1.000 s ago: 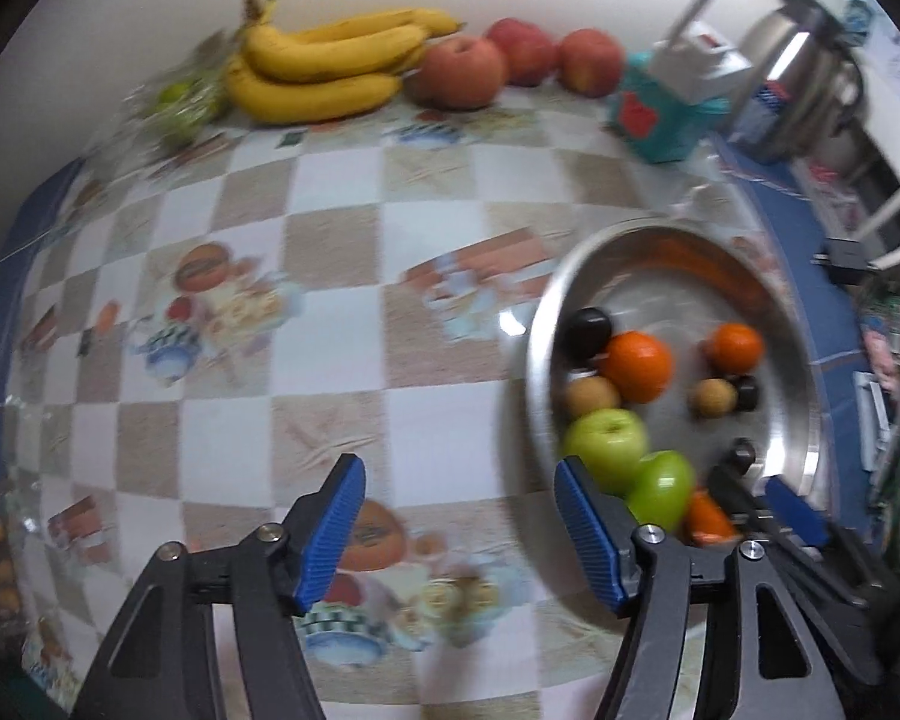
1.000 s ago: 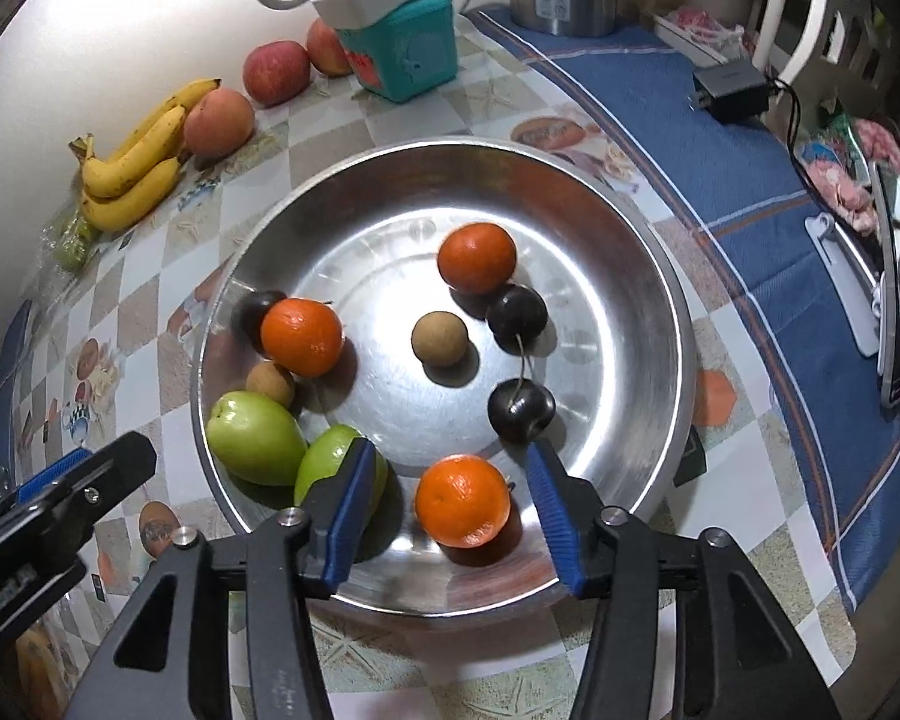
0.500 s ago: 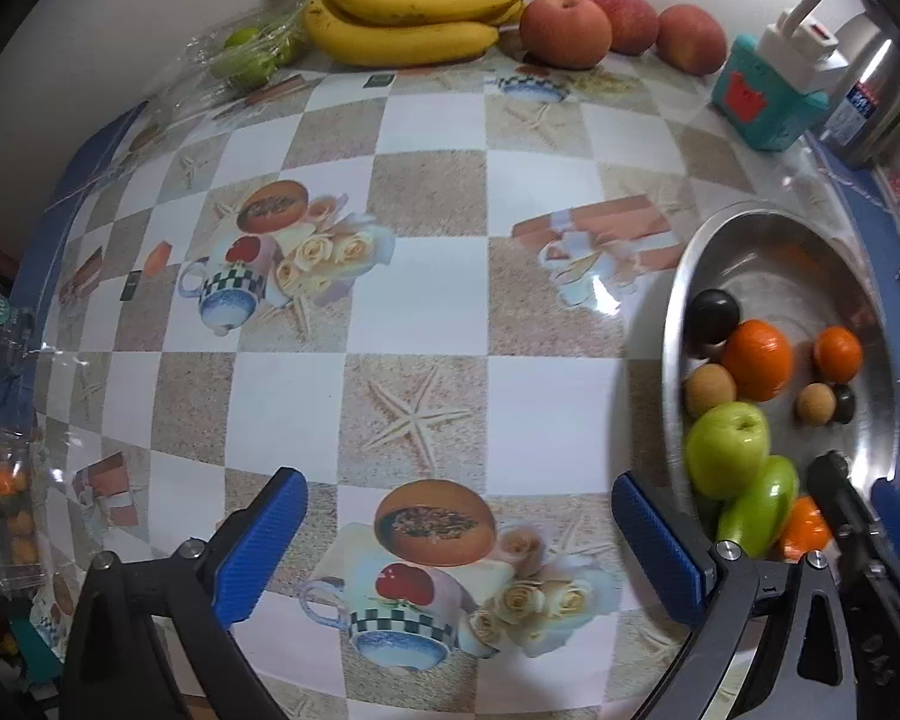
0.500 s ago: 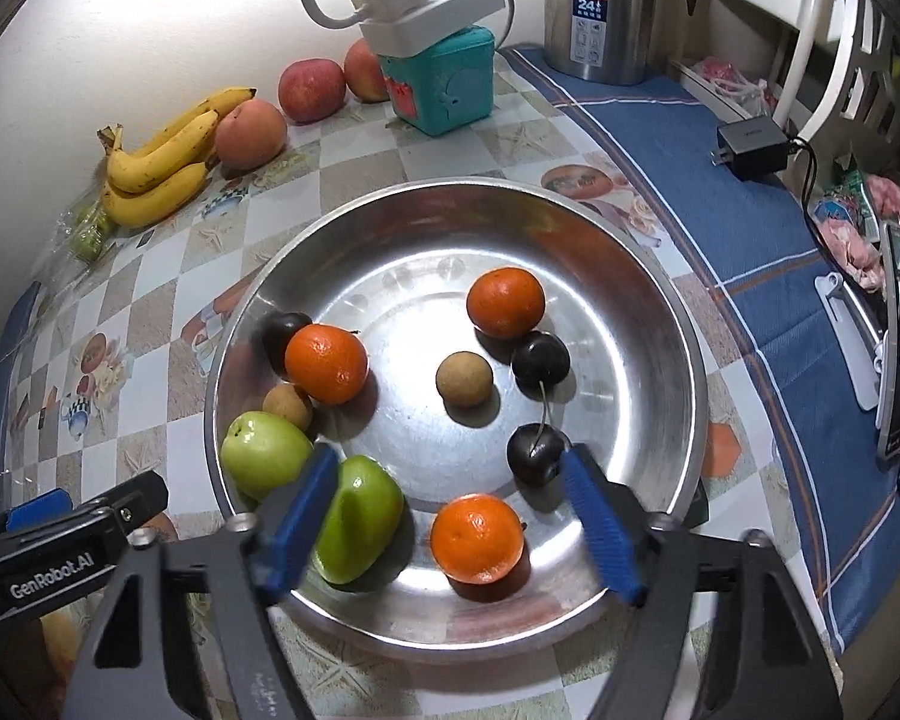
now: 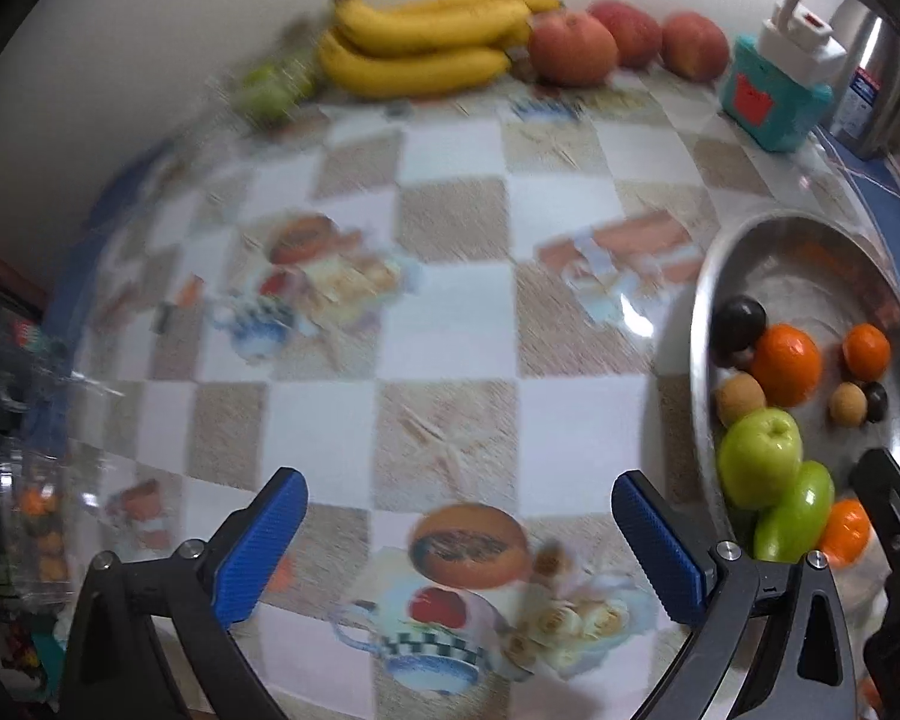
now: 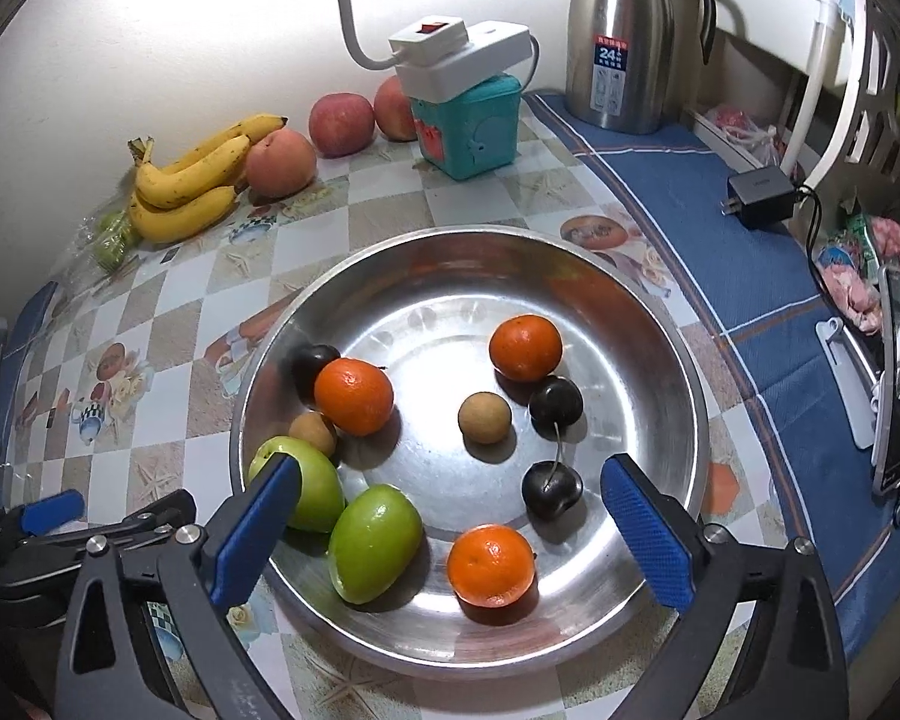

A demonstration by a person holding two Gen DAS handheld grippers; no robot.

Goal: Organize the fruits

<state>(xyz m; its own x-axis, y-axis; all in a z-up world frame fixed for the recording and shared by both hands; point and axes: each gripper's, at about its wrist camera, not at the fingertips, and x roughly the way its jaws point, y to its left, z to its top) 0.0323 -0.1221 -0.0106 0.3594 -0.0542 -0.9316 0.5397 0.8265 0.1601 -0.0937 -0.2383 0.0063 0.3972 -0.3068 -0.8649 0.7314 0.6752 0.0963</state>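
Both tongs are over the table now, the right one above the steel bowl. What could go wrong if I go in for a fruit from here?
The right tongs are opening over crowded fruit: the nearest orange sits close to a stemmed dark plum and a green apple, so a finger may knock a neighbour. Round fruit may roll on the slick steel bowl. The left tongs hang close beside the bowl's rim.

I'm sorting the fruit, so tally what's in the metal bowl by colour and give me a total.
Orange: 3, the nearest, one on the left, one at the back
Green: 2
Dark: 3
Tan: 2
Total: 10
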